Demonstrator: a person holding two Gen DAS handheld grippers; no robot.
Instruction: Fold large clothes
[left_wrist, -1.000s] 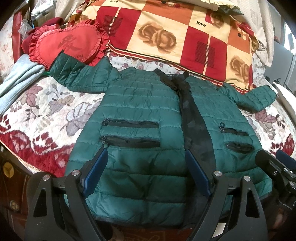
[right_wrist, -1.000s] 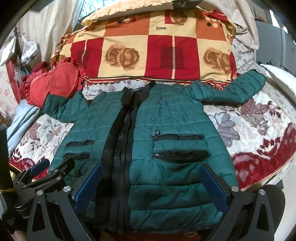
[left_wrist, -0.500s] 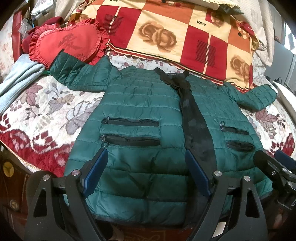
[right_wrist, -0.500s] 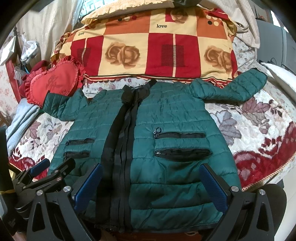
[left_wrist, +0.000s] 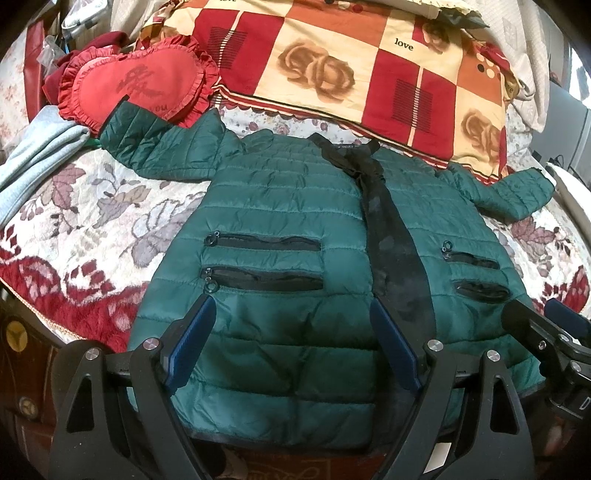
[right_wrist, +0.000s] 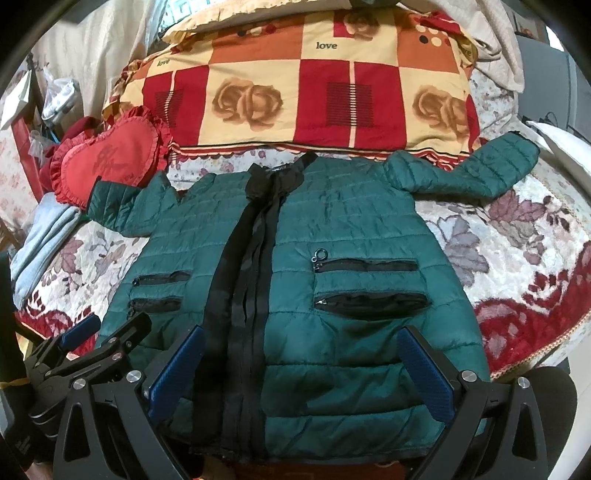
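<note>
A: Where is the big coat?

B: The green puffy jacket lies flat on the bed, front side up. Its bottom edge is at the near side of the bed, just under both tools. Its collar points to the far side, near the checked blanket with roses and the word "love".

A: Are the sleeves tucked in?

B: No. Both sleeves stick out to the sides. The tip of one sleeve touches the red heart pillow. The other sleeve lies on the flowery bed cover, and its top edge just reaches the blanket.

A: What is the black line down the middle?

B: That is the zipper strip. It runs from the collar down to the bottom edge. On each side of it are two black zip pockets.

A: What is the left gripper doing?

B: Its jaws are spread wide, with nothing between the blue pads. It hangs over the bottom part of the jacket.

A: And the right gripper?

B: The same. Its jaws are wide apart and hold nothing. It sits just beside the left one, over the other half of the jacket.

A: Anything else on the bed?

B: A light blue cloth lies bunched near the heart pillow.
</note>
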